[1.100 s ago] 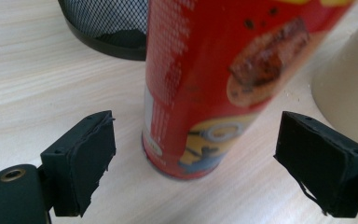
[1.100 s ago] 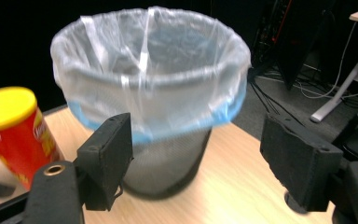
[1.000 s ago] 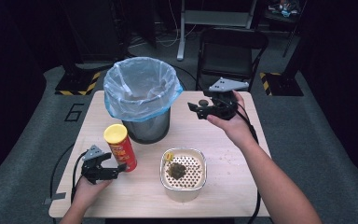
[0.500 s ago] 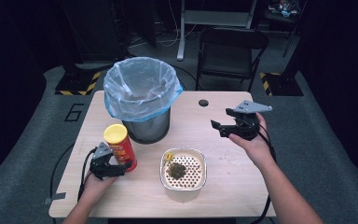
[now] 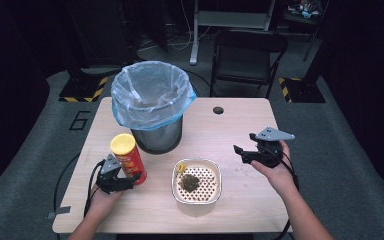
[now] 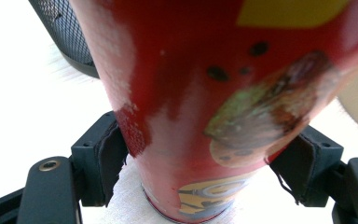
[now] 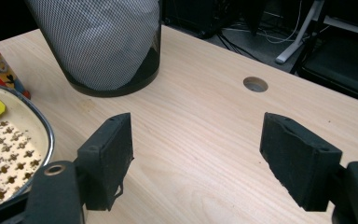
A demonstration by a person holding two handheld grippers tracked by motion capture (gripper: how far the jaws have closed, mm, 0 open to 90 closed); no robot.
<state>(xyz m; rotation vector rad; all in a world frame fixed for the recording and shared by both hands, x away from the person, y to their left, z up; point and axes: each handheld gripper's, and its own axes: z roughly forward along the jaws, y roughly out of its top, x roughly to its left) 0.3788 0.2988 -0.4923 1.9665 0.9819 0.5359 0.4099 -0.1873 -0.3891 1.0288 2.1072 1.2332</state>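
Observation:
A red chip can [image 5: 128, 159] with a yellow lid stands upright at the table's front left, beside the bin. My left gripper [image 5: 129, 179] reaches its lower part from the near side. Its jaws have just been closing, and in the left gripper view both pads [image 6: 112, 158] lie against the sides of the can [image 6: 205, 93]. My right gripper [image 5: 241, 152] hovers open over bare wood, right of the bowl, with nothing between its pads [image 7: 114, 149].
A mesh bin [image 5: 152, 107] lined with a blue bag stands behind the can. A white patterned bowl [image 5: 198, 163] at front centre holds a dark clump and a yellow scrap. A cable hole [image 5: 218, 110] is in the table's far side; a chair [image 5: 250, 50] stands beyond.
My left gripper moved in to the can and its jaws closed around it. My right hand came down and toward the near right of the table, its jaws unchanged.

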